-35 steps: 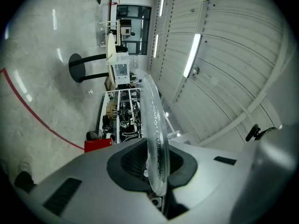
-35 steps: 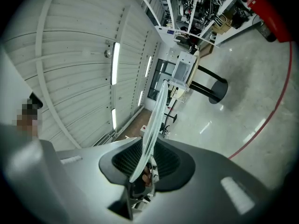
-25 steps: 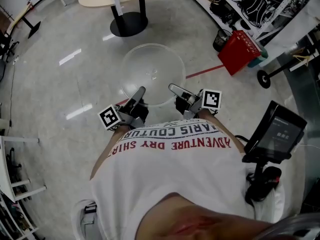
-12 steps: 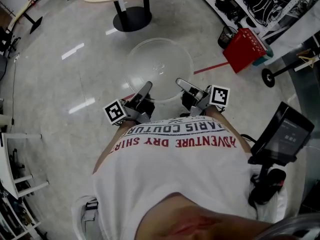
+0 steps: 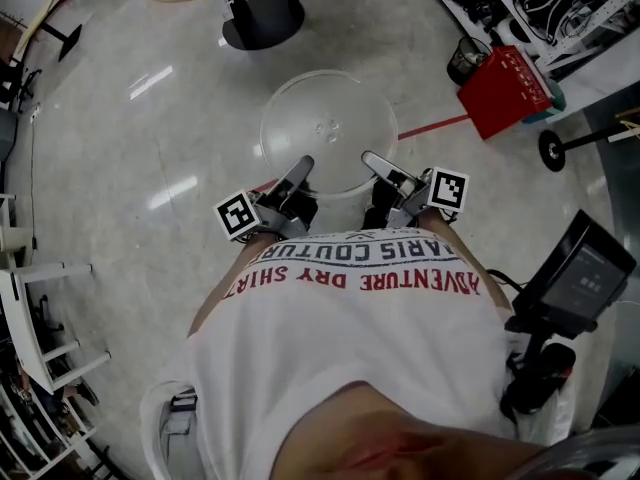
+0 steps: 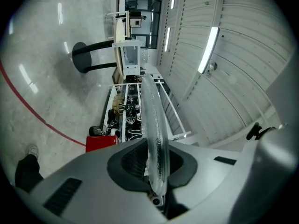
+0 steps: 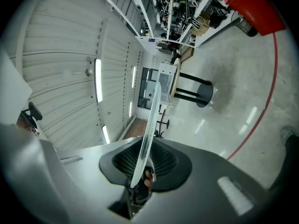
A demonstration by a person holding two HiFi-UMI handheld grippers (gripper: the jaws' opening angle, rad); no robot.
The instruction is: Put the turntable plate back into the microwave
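Plate (image 5: 328,128) held out ahead of both grippers above the floor (image 5: 150,158), its near rim clamped edge-on by left hand-held gripper (image 5: 299,171) and right hand-held gripper (image 5: 373,161), red crate (image 5: 505,93) farther right.

Glass turntable plate (image 7: 152,111) edge-on in R gripper (image 7: 140,174), rim tight betw. jaws; red crate (image 7: 254,6) top right
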